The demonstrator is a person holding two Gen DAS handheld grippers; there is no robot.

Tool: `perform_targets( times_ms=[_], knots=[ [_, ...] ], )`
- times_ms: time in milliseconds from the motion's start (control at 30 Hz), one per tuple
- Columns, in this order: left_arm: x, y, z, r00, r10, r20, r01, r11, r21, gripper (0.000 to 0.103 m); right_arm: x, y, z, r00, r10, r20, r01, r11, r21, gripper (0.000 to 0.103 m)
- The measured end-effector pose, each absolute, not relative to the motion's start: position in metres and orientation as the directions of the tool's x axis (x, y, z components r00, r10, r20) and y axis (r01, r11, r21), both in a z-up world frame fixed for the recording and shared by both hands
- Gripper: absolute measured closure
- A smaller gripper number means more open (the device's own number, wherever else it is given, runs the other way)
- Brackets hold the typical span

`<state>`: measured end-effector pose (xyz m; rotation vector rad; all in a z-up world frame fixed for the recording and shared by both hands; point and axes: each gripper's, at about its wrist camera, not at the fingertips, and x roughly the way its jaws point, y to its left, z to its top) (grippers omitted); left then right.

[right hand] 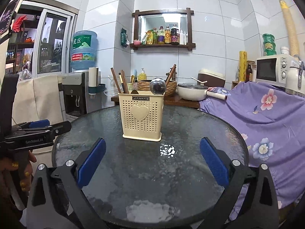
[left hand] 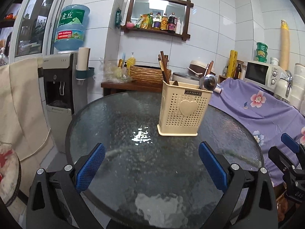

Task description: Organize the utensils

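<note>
So the round glass tabletop (right hand: 190, 171) takes up most of both views; it's bare except for one thing, the cream perforated utensil holder (right hand: 142, 114) with the heart on its front, standing upright toward the far edge, a bit left of centre from the right wrist and a bit right of centre from the left wrist; behind it there's a purple floral cloth (right hand: 266, 118) draped off to the right, well apart from the holder.

Inside the holder: dark wooden chopsticks (right hand: 119, 83) leaning in the left part, a metal ladle (right hand: 157, 85) with its bowl poking up on the right, and what looks like a wooden spoon tip between them; can't tell how the compartments split inside.

Both tongs are spread wide and carrying nothing; the left gripper (left hand: 151, 164) and the right gripper (right hand: 152, 160) hover over the near edge of the tabletop, well short of the holder; looks to me like everything's already stowed.

What could go wrong: the holder seems light and top-heavy with tall stuff sticking out; a nudge from either tong could tip it or slide it on that slick glass; the ladle looks the likeliest to swing out.
</note>
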<state>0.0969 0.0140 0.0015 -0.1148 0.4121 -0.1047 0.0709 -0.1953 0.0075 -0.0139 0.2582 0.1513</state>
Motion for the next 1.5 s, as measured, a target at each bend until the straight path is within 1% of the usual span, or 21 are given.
perform_targets(
  times_ms=[133,267,433,533,633,1000,1500],
  knots=[
    [0.075,0.013,-0.001,0.914,-0.125,-0.385,0.074,0.987,-0.145,0.006,0.047,-0.195,0.007,0.959,0.146,-0.242,-0.153,0.988,-0.007,0.006],
    [0.06,0.007,0.001,0.923,-0.084,-0.374,0.056,0.995,-0.085,0.006,0.033,-0.194,0.008,0.96,0.152,-0.235,-0.158,0.987,-0.008,0.006],
    [0.047,0.007,0.007,0.928,-0.087,-0.363,0.06,0.995,-0.085,0.006,0.021,-0.194,0.012,0.961,0.152,-0.229,-0.156,0.988,-0.001,0.006],
    [0.039,0.006,0.01,0.936,-0.07,-0.344,0.052,0.997,-0.061,0.006,0.018,-0.195,0.014,0.962,0.147,-0.231,-0.152,0.988,-0.002,0.006],
    [0.037,0.005,0.014,0.942,-0.058,-0.33,0.045,0.998,-0.049,0.006,0.017,-0.193,0.015,0.962,0.142,-0.233,-0.148,0.989,-0.011,0.006],
    [0.033,0.008,0.016,0.945,-0.025,-0.327,0.012,0.999,-0.041,0.006,0.017,-0.194,0.018,0.963,0.133,-0.235,-0.14,0.99,-0.011,0.006],
    [0.029,0.002,0.017,0.947,-0.028,-0.32,0.02,0.999,-0.027,0.006,0.018,-0.192,0.018,0.962,0.128,-0.24,-0.137,0.99,-0.019,0.006]
  ],
)
